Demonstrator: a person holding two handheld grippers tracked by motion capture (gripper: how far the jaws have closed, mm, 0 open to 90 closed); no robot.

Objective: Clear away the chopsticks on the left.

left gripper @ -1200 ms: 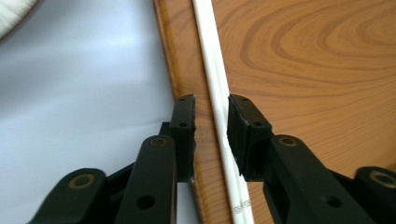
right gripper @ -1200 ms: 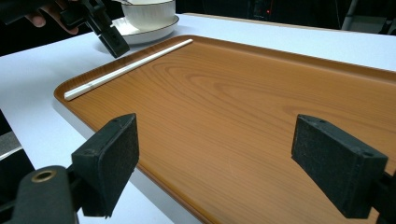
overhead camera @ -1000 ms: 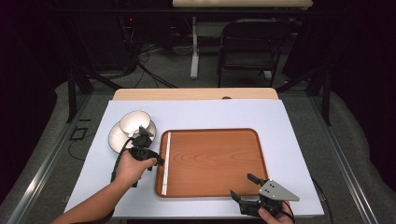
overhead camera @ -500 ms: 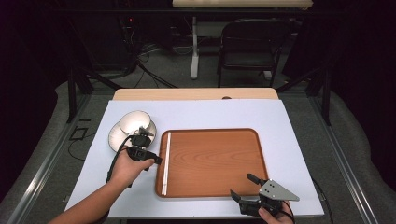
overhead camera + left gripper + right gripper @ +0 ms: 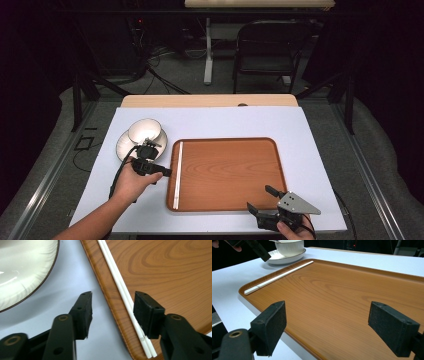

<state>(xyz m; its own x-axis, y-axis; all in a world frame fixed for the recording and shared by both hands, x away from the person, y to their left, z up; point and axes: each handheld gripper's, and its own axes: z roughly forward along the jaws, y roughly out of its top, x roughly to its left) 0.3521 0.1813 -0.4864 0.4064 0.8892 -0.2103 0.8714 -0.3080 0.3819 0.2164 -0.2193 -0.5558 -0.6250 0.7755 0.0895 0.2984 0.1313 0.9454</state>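
In the high view, a wooden tray [image 5: 227,172] lies on the white desk [image 5: 310,145]. A pair of white chopsticks [image 5: 177,175] lies along the tray's left edge, inside the rim. The left claw [image 5: 165,171] hovers at that same edge, just beside the chopsticks, held in the person's left hand [image 5: 132,180]. A bowl [image 5: 146,131] stands on a plate [image 5: 125,145] just past the tray's far left corner. The right claw [image 5: 261,199] sits at the tray's near right corner, its jaws spread.

In the left gripper view, the left claw [image 5: 112,312] has just been opening; its jaws stand apart and straddle the tray's rim [image 5: 110,305] and the chopsticks [image 5: 122,290], pinching nothing.

In the right gripper view, the right claw [image 5: 327,327] is spread wide over the tray [image 5: 342,295], empty, with the chopsticks [image 5: 279,276] along the tray's far edge.
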